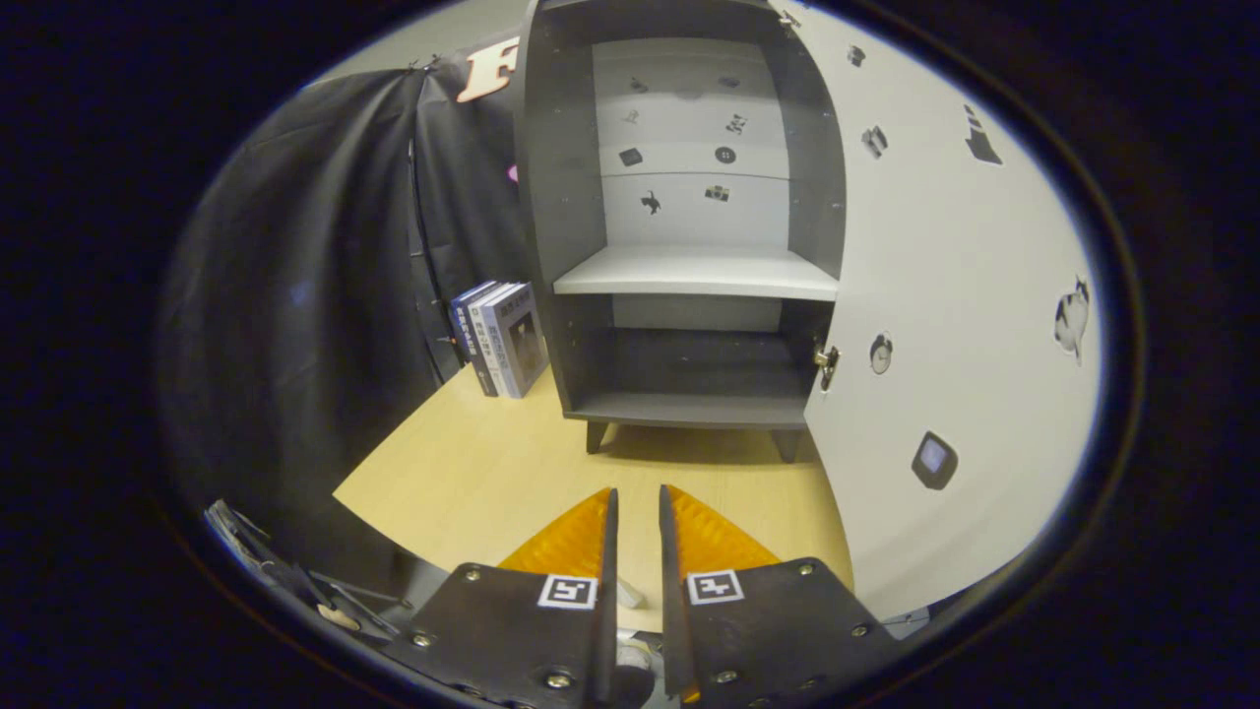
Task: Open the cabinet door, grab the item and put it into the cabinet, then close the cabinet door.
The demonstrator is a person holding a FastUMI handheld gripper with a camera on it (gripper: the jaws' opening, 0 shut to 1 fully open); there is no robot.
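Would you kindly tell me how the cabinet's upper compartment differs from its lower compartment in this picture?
The upper compartment is taller than the lower compartment. The upper one shows a pale back panel with small stickers; the lower one's back is mostly dark. The upper rests on a light shelf, the lower on a dark floor board. Both are empty behind the open door. The gripper is nearly shut, holding nothing.

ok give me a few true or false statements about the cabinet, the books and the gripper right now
1. The cabinet door is swung open. True.
2. The books lie on the cabinet's white shelf. False: they stand upright on the wooden table, left of the cabinet.
3. The gripper is shut on a book. False: its fingers sit close together with nothing between them.
4. The cabinet's bottom compartment has nothing in it. True.
5. The cabinet stands on short legs. True.
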